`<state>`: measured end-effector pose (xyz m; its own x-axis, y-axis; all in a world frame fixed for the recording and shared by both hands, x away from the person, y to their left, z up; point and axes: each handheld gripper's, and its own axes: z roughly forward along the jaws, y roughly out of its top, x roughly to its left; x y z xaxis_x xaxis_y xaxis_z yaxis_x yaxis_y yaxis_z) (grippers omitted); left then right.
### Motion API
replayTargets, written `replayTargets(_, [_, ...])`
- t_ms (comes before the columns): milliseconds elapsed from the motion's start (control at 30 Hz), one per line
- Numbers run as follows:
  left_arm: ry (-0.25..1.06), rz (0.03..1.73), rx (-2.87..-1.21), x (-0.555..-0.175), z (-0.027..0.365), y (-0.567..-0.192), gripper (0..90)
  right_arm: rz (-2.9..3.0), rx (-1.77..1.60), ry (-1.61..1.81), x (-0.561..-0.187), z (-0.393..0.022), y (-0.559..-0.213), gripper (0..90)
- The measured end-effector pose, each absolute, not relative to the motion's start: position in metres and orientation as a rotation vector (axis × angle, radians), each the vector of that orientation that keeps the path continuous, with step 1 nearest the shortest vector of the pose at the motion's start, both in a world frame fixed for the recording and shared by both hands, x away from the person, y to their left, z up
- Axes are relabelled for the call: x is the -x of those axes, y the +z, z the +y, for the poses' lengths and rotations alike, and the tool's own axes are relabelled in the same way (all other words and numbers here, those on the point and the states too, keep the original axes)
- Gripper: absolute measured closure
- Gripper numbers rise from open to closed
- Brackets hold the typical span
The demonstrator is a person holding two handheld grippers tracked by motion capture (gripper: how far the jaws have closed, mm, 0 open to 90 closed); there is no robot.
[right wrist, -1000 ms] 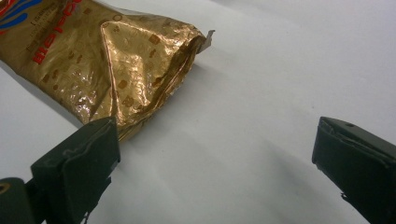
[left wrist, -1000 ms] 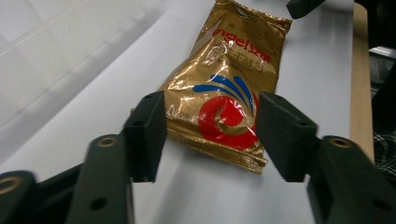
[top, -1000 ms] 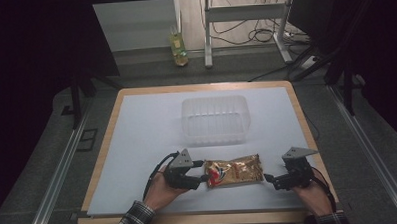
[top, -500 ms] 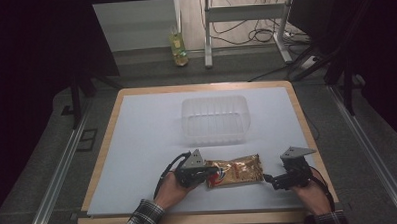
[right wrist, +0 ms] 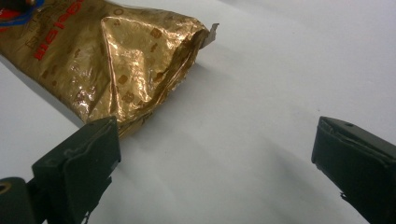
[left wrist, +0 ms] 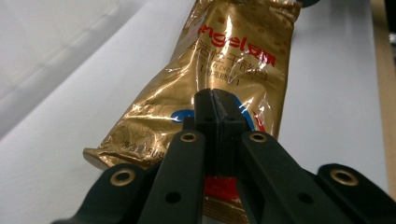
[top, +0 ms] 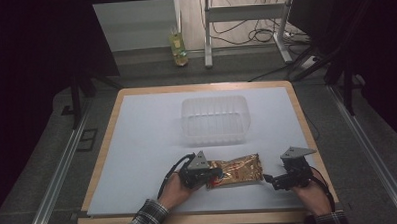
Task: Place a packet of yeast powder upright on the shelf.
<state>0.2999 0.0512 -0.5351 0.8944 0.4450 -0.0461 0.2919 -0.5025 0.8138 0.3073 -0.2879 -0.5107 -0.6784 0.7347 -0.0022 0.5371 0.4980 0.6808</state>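
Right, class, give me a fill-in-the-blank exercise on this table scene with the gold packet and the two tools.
1. The left tool is ____ on one end of the gold packet.
2. The right tool has its jaws ____, with nothing between them.
3. Behind the packet stands a clear plastic ____.
4. The packet lies on a ____ sheet covering the wooden table.

Missing words: shut; open; container; white
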Motion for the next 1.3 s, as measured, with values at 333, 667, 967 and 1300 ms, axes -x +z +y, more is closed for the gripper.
replayTargets(333, [0.213,0.587,-2.149,-0.296,0.059,-0.536,89.6,2.445,-1.064,0.955,-0.306,-0.292,-0.508,2.3])
replayTargets(667, [0.228,0.593,-2.181,-0.294,0.060,-0.536,89.7,2.464,-1.056,0.977,-0.305,-0.293,-0.507,2.5])
replayTargets(967, [0.243,0.595,-2.239,-0.293,0.060,-0.542,89.6,2.518,-1.039,1.016,-0.304,-0.287,-0.508,2.5])
replayTargets(1300, [0.219,0.589,-2.220,-0.294,0.062,-0.543,89.6,2.598,-0.980,1.023,-0.302,-0.272,-0.513,2.3])
